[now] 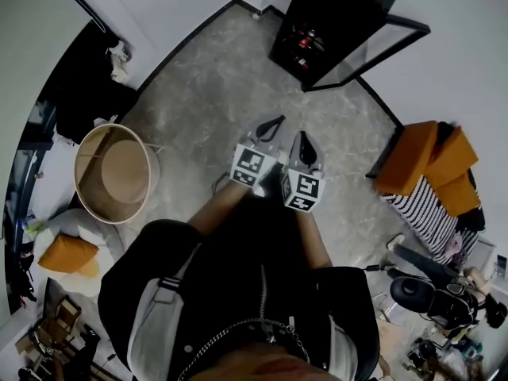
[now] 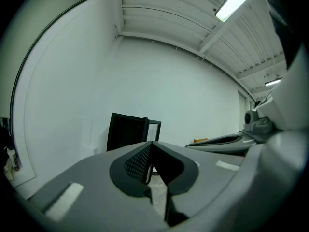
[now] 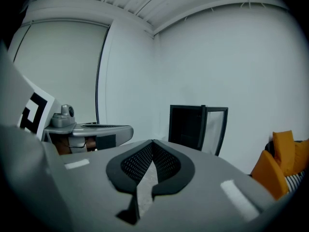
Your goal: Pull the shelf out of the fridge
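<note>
While held side by side over the floor, well apart from the open-doored fridge: pressed fully together, gripping nothing, jaws of left gripper and right gripper.

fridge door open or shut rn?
Open. The black fridge has its glass door swung out to one side, and its dark interior is exposed in the head view and both gripper views.

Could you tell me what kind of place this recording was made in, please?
Likely a sparse room furnished as a living area, perhaps a studio: a small black fridge standing open in the corner, orange cushions by the wall, and a round wooden table.
</note>
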The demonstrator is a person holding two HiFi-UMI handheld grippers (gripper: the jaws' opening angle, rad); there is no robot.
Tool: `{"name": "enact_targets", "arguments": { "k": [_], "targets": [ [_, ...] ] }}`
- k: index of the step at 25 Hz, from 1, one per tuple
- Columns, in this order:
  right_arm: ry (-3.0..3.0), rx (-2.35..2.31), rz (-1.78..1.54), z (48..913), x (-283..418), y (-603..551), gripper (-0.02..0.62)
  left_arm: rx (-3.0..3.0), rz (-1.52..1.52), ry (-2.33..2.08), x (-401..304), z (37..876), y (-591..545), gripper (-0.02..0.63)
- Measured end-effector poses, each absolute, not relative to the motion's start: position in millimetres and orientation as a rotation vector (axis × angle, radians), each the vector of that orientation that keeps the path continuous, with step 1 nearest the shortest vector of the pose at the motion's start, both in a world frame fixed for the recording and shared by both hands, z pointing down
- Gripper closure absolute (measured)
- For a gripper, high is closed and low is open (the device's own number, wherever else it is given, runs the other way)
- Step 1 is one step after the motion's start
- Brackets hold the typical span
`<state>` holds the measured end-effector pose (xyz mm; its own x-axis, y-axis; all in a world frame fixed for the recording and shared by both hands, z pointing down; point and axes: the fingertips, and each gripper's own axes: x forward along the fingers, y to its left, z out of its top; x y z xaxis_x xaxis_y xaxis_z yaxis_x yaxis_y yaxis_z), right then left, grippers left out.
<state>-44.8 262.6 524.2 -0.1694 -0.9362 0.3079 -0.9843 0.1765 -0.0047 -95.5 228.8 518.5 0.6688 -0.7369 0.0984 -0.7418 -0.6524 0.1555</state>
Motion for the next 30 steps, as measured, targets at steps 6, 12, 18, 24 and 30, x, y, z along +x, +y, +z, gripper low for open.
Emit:
{"name": "enact_targets", "arguments": {
  "k": [6,12,18,24,30],
  "targets": [
    [-2.231,1.874,0.323,528.2,-36.8,248.1,0.594,2.716,0.091,-1.210,-89.8,521.4,216.0,0.597],
    [-2.254,1.893,0.346,528.1,-24.6,210.6,0.594,2.735,0.132,-1.197,-76.1,521.9,184.6,0.597],
    [-2.266,1.909,0.363,528.3,3.6,154.7,0.594,2.751,0.169,-1.191,-50.8,519.5,136.8,0.597],
    [-2.274,1.923,0.333,507.1,41.2,101.3,0.594,2.745,0.169,-1.215,-19.5,510.5,89.4,0.597],
    [-2.302,1.889,0.348,503.9,67.5,61.9,0.593,2.731,0.171,-1.241,8.1,506.4,52.0,0.597]
  ]
}}
